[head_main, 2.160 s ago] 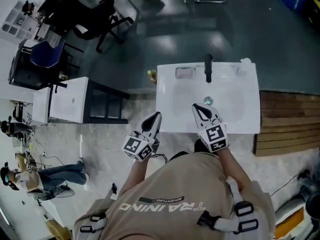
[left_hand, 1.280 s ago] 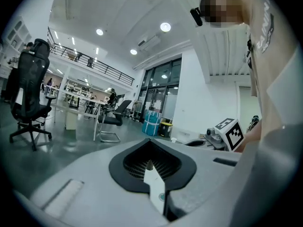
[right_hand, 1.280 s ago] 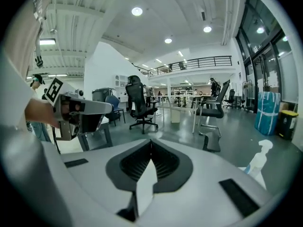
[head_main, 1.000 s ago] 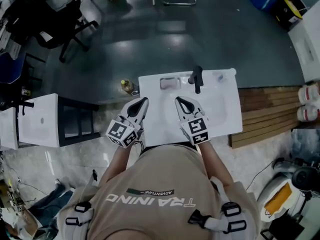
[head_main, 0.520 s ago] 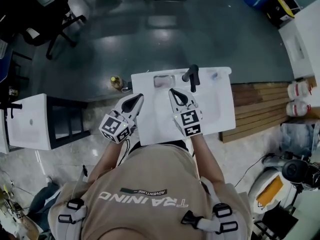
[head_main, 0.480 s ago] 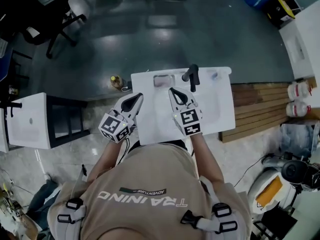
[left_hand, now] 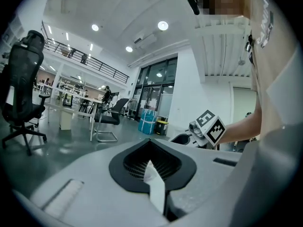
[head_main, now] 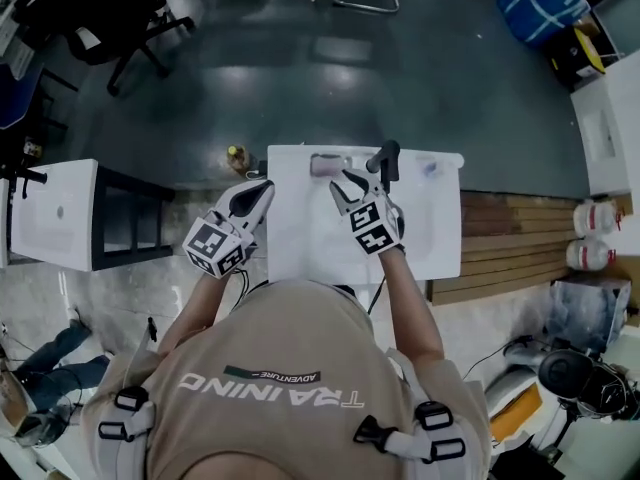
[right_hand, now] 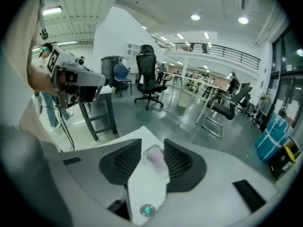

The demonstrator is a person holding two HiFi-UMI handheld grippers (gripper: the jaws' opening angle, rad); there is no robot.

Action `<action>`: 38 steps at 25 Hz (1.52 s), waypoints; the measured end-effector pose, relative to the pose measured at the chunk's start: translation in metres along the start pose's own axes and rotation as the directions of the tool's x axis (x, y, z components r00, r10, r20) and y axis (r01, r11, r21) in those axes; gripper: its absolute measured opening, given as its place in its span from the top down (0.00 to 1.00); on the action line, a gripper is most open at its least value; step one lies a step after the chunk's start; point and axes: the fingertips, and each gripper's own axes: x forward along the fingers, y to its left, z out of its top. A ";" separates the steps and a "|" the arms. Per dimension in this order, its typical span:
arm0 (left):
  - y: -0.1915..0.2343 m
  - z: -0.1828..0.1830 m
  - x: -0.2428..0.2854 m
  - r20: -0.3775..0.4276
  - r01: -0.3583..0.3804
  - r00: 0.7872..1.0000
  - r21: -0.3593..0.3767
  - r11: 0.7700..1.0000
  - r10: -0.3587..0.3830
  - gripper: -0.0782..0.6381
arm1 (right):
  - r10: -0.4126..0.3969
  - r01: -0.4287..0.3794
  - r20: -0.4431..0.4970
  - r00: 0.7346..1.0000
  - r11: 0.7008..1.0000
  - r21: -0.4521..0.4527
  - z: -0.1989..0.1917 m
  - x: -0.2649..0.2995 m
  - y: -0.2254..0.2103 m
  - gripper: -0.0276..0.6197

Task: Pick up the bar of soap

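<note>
One led: the right gripper (right_hand: 152, 148), jaws just parted halfway, framed the untouched soap (right_hand: 156, 161) on the sink (head_main: 300, 238) for a grab — the left gripper (left_hand: 150, 141) hung aside, closed and empty.

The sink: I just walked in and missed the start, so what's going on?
A person stands at a sink with a gripper in each hand. The right gripper points at the bar of soap beside the tap; its jaws have just been opening, and the soap shows in the gap, not yet gripped. The left gripper, jaws together and empty, hangs at the sink's left edge.
</note>
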 end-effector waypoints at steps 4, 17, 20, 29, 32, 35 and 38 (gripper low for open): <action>0.001 0.001 -0.007 0.014 -0.025 1.000 -0.021 0.999 0.025 0.89 | 0.083 -0.098 -0.117 0.990 0.987 -0.129 -0.002 0.012 0.004 0.66; 0.000 -0.004 0.001 0.022 -0.058 0.998 -0.044 0.997 0.059 0.89 | 0.244 -0.460 -0.470 0.848 0.779 -0.426 -0.025 0.076 0.014 0.66; 0.002 -0.011 0.006 0.013 -0.059 0.998 -0.053 0.997 0.060 0.89 | 0.241 -0.487 -0.510 0.826 0.762 -0.428 -0.039 0.091 0.009 0.66; 0.011 -0.020 0.026 -0.025 -0.048 0.999 -0.072 0.996 0.046 0.89 | 0.259 -0.553 -0.610 0.749 0.752 -0.359 -0.076 0.128 0.001 0.66; 0.012 -0.024 0.033 -0.036 -0.032 0.999 -0.085 0.996 0.029 0.89 | 0.244 -0.565 -0.634 0.734 0.737 -0.370 -0.086 0.135 0.001 0.66; 0.015 -0.027 0.039 -0.046 -0.024 0.999 -0.098 0.995 0.019 0.89 | 0.242 -0.577 -0.648 0.722 0.727 -0.371 -0.097 0.140 0.000 0.66; 0.021 -0.032 0.042 -0.061 -0.026 0.998 -0.107 0.994 0.020 0.89 | 0.239 -0.572 -0.646 0.725 0.732 -0.370 -0.102 0.145 0.000 0.66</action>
